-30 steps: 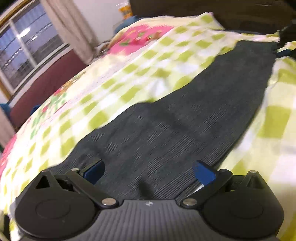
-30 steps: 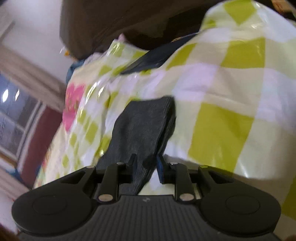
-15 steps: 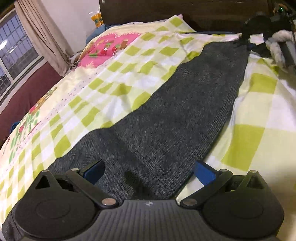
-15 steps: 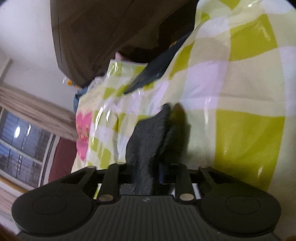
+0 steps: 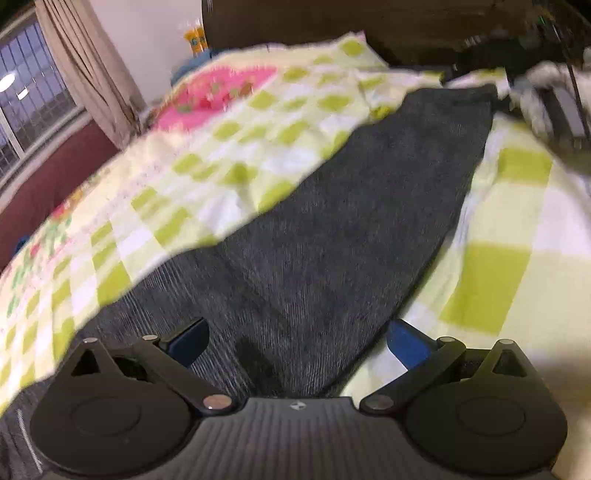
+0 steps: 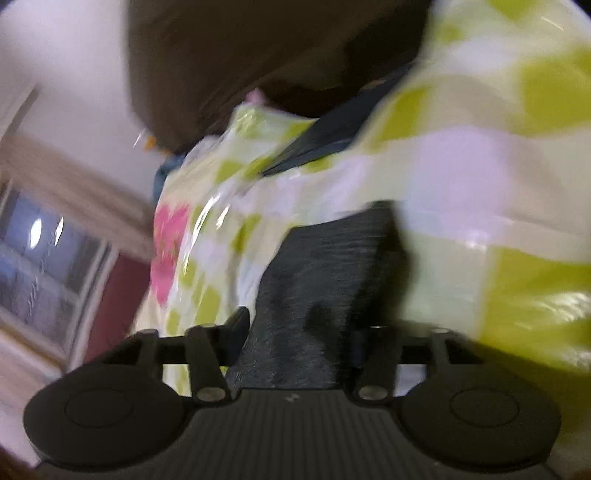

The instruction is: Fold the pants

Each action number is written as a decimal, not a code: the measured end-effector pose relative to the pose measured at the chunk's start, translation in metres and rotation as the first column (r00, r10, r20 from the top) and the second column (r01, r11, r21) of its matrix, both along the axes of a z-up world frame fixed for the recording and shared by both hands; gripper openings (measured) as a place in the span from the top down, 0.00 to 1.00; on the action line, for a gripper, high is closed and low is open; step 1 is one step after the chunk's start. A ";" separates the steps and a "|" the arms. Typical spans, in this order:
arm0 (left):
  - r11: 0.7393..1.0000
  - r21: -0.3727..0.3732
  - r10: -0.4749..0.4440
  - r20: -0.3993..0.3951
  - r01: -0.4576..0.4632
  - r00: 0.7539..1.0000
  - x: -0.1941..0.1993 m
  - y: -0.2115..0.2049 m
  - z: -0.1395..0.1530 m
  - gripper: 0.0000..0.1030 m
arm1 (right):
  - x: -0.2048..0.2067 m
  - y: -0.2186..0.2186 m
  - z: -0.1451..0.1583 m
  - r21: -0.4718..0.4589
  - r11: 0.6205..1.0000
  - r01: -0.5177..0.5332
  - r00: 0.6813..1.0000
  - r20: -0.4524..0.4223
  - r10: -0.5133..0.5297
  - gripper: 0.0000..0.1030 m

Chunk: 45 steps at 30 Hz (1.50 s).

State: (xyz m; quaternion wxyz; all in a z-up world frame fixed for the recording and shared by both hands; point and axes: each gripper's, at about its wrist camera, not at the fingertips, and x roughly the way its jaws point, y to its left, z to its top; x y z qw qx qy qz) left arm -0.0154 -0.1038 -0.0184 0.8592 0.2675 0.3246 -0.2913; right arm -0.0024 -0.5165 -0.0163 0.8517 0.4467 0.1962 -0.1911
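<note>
Lower now, the left tongs [image 5: 295, 343] hang wide open, empty, over the pants [image 5: 351, 221] spread on the bed [image 5: 517, 221]; right tongs [image 6: 295, 332] have just opened, hem loose between them; smooth flat before folding

We see the pants [image 5: 332, 236] as dark grey cloth, finely ribbed, matt | the bedsheet [image 5: 229, 177] as checked green-and-white cloth, shiny where light hits it | the left gripper [image 5: 295, 339] as matt black plastic, ridged body, blue pads, bright metal pins | the headboard [image 5: 295, 22] as dark wood.
</note>
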 end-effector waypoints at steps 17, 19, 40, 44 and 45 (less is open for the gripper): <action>0.950 -0.225 0.211 -0.050 -0.217 0.976 -0.008 0.125 0.034 0.00 | 0.101 0.350 0.094 -0.322 0.587 -0.742 0.647 -0.119 0.753 0.92; 0.924 -0.249 0.282 -0.065 -0.290 0.957 -0.009 0.156 0.037 0.00 | 0.108 0.388 0.089 -0.305 0.528 -0.793 0.585 -0.140 0.799 0.92; 0.618 -0.424 0.658 -0.183 -0.662 0.731 -0.046 0.341 0.038 0.00 | 0.090 0.645 0.035 -0.497 0.052 -0.866 0.292 -0.419 0.859 0.88; 0.606 -0.412 0.669 -0.199 -0.680 0.717 -0.048 0.349 0.030 0.00 | 0.086 0.659 0.025 -0.512 0.006 -0.859 0.273 -0.448 0.851 0.77; 0.604 -0.409 0.672 -0.201 -0.684 0.713 -0.048 0.350 0.029 0.00 | 0.085 0.661 0.024 -0.529 -0.006 -0.849 0.277 -0.454 0.847 0.79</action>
